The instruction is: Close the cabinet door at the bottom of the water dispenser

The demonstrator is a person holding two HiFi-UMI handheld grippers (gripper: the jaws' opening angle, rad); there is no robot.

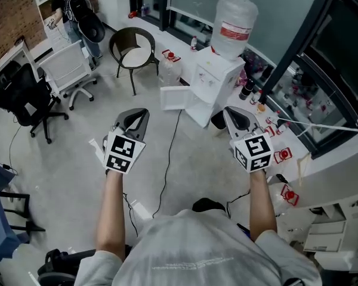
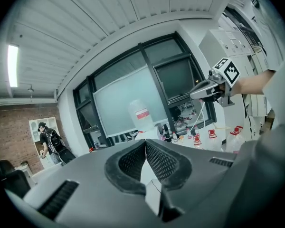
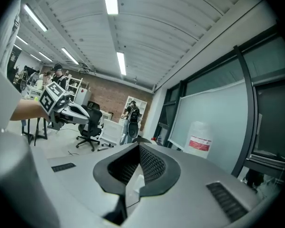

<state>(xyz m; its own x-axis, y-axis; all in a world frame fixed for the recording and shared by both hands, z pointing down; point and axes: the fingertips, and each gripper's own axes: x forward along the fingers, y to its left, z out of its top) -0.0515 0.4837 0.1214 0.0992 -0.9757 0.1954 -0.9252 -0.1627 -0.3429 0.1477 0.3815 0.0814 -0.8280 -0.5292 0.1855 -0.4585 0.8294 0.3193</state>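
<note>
1. The left gripper (image 1: pixel 142 115) has its jaws pressed together with nothing between them. It hangs over the floor (image 1: pixel 77 154), nearer than the dispenser (image 1: pixel 212 79) and to its left.
2. The right gripper (image 1: pixel 228 113) is also closed and empty. Its tip is close to the near right side of the dispenser, and I see no contact.
3. The door (image 1: pixel 172 98) stands open at the bottom of the dispenser. It is a flat white panel swung out to the left, beyond the left gripper's tip and apart from it. Its free edge looks to be the left one, with the hinge at the dispenser.
4. The door is probably light, thin and stiff, and should swing on its hinge with little force. It needs no grip; a closed tip can push it.
5. The best place to push is the panel's outer face near the free edge, far from the hinge. The smooth face may let the tip slide.
6. A large bottle (image 1: pixel 232 22) sits on top of the dispenser, so the push should be gentle, lest the dispenser rock.
</note>
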